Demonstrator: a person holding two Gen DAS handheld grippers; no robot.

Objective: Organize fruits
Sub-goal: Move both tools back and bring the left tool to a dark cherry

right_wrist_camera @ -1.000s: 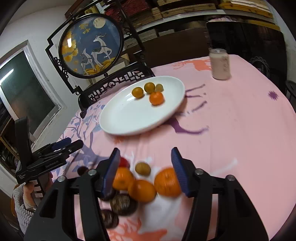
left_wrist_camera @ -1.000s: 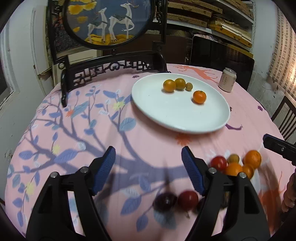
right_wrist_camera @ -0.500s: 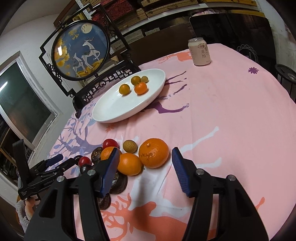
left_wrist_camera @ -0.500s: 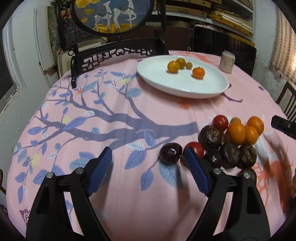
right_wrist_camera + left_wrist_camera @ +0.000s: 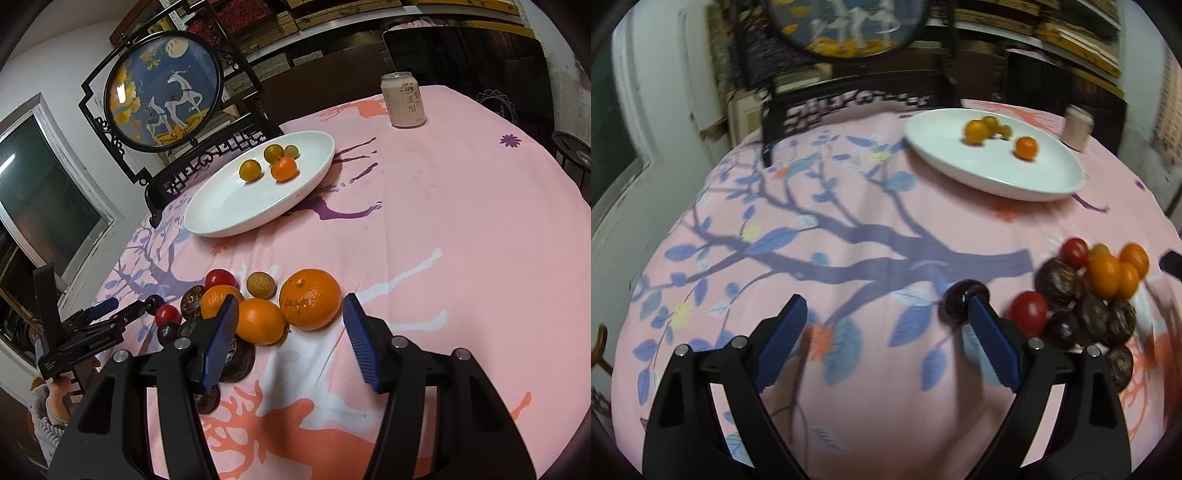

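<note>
A white oval plate point(image 5: 960, 162) point(image 5: 229, 206) holds several small orange and yellow fruits. On the pink cloth lies a pile of fruit: a large orange point(image 5: 310, 298), smaller oranges point(image 5: 1102, 275), red tomatoes point(image 5: 1028, 312), dark passion fruits point(image 5: 1058, 282) and a dark plum point(image 5: 960, 301). My left gripper point(image 5: 886, 326) is open and empty, its right finger just in front of the plum. My right gripper point(image 5: 290, 328) is open and empty, low over the cloth with the large orange just beyond its fingers. The left gripper also shows in the right wrist view point(image 5: 122, 314).
A pale drink can point(image 5: 403, 100) point(image 5: 1078, 127) stands behind the plate. A black carved stand with a round deer picture point(image 5: 166, 88) stands at the table's far edge. Shelves and dark furniture lie beyond the table.
Both grippers have pulled back and now sit lower and nearer the fruit pile. The left gripper has moved toward the dark plum. Both stay open.
</note>
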